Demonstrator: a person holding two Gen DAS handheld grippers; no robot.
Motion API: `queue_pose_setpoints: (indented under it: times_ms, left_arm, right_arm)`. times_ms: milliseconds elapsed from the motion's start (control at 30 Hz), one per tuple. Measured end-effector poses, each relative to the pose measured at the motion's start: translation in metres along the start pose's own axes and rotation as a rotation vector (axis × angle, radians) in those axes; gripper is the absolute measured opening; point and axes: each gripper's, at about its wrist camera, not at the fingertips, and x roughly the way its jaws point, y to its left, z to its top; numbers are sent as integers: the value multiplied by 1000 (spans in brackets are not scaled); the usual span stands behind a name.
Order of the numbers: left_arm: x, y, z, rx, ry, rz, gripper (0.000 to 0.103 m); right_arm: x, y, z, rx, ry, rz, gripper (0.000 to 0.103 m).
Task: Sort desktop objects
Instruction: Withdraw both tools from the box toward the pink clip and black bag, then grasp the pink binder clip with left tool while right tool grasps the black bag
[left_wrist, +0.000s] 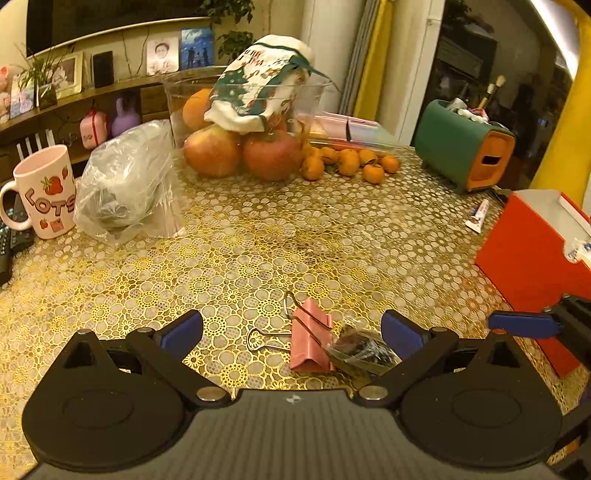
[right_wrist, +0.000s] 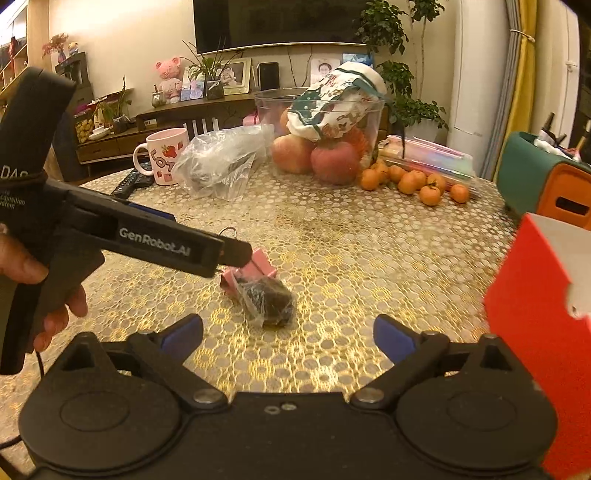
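Pink binder clip (left_wrist: 309, 341) lies on the gold-patterned tabletop (left_wrist: 258, 240), touching a small dark wrapped packet (left_wrist: 360, 350) | left gripper (left_wrist: 291, 332) spread wide around both, pads clear | right gripper (right_wrist: 288, 336) spread, empty, near the packet | red box (right_wrist: 543, 314) at right

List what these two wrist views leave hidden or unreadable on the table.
- Red box: contents unseen; both views cut it off at the right edge.
- Small dark wrapped item: crinkled plastic hides what it is.
- Pink binder clip: in the right wrist view the left claw covers much of it.
- Grey plastic bag: dark contents unclear in both views.
- Tube: label too small, left wrist view.
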Motion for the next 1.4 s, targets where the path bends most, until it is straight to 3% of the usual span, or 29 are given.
queue_pose_setpoints:
  times_ms: [333,533,600,700,1067,1133,1233,1300,1400]
  left_arm:
    - [19,2,5,-17,37,-15,103]
    - [23,-2,3,-12,43,-23,103]
    - [24,-3,2,-8,45,-27,103]
    - [24,-5,2,-3,43,-31,103]
    - [26,-8,-4,17,14,-35,101]
    - [27,-12,-6,42,5,-35,97]
    - [30,-18,-10,84,6,-28,84]
    - [32,-22,-13,107,2,-23,69]
    - [37,-25,-15,116,8,-18,58]
  right_arm:
    - [40,5,8,-17,22,27,81]
    - [50,7,9,-32,38,39,63]
    - [52,8,9,-38,45,45,50]
    - [52,7,9,-39,46,41,41]
    - [37,-23,0,-53,54,-38,35]
    - [35,-30,1,-34,57,-51,35]
    - [35,-39,0,-4,62,-49,34]
    - [34,-41,0,1,62,-48,34]
    - [35,-43,-1,1,63,-45,34]
